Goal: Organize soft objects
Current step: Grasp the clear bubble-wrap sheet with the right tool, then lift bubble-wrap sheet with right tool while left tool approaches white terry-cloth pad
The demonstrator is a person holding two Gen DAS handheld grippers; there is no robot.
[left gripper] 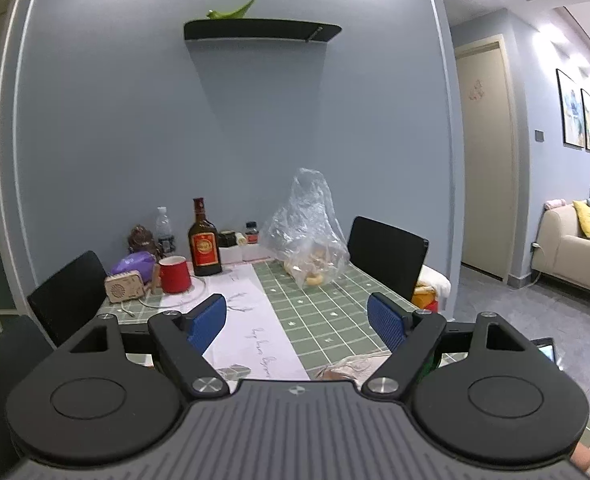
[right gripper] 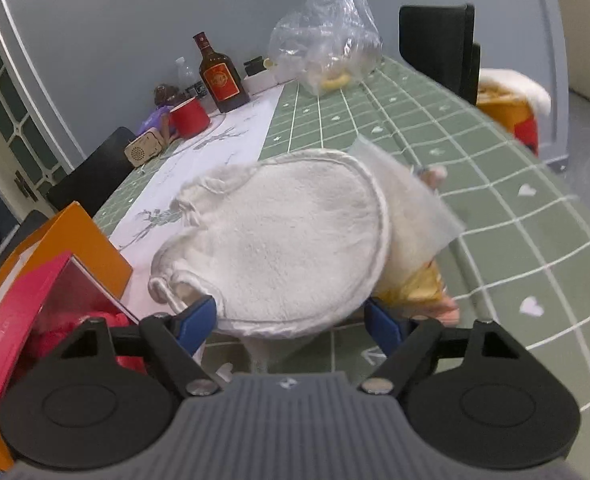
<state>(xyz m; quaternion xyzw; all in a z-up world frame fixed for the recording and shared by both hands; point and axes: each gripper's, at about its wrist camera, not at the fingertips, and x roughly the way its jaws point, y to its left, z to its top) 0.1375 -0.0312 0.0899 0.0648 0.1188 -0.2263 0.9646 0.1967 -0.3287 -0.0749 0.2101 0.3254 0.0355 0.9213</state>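
The brown bottle (right gripper: 220,74) at the far end of the counter (right gripper: 475,168) wears a red label whose print is too small to read; handwriting runs along the white paper runner (left gripper: 255,320), also illegible; the left claw (left gripper: 297,320) hangs spread wide over the counter with nothing between its blue pads; the right claw (right gripper: 291,322) is spread too, its pads on either side of the near edge of a white fluffy cloth (right gripper: 279,240), though I cannot tell whether they press it; the cloth is round, plush, rimmed with a stitched border, lying on the near counter over something yellow (right gripper: 415,288); an open red and orange box (right gripper: 47,276) sits just left of it.
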